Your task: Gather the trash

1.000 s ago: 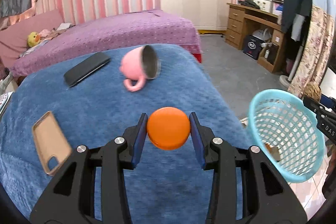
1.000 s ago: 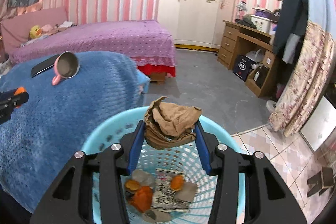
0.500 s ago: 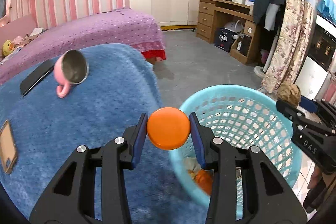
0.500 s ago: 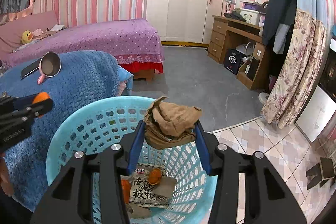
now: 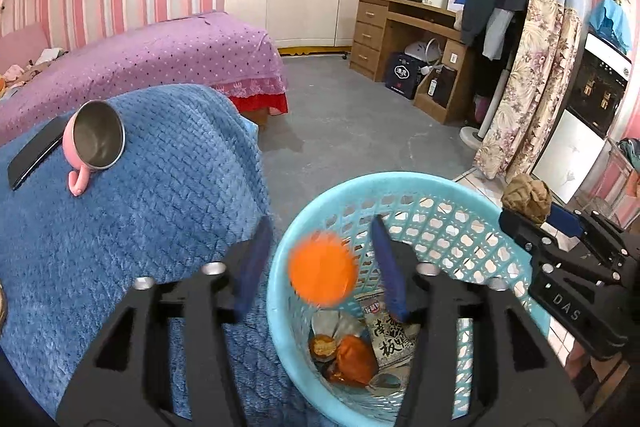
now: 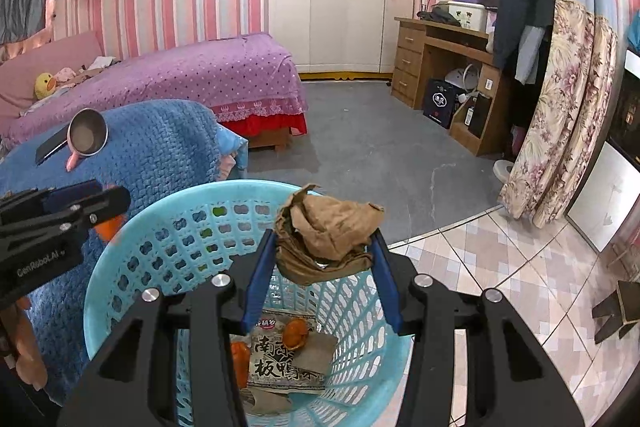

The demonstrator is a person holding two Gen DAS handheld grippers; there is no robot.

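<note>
Orange, blurred ball (image 5: 322, 269) hangs loose between the left hand-held gripper's (image 5: 320, 267) just-opened jaws, above basket (image 5: 400, 183).

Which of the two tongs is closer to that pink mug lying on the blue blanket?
Left. The left tongs hang by the blanket's edge, on the pink mug's side of the basket; the right tongs sit over the basket, farther away.

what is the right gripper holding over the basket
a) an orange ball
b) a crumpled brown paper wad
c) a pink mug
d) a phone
b: in the right wrist view the right gripper has its blue pads pressed on both sides of the crumpled brown paper wad, above the basket.
</note>
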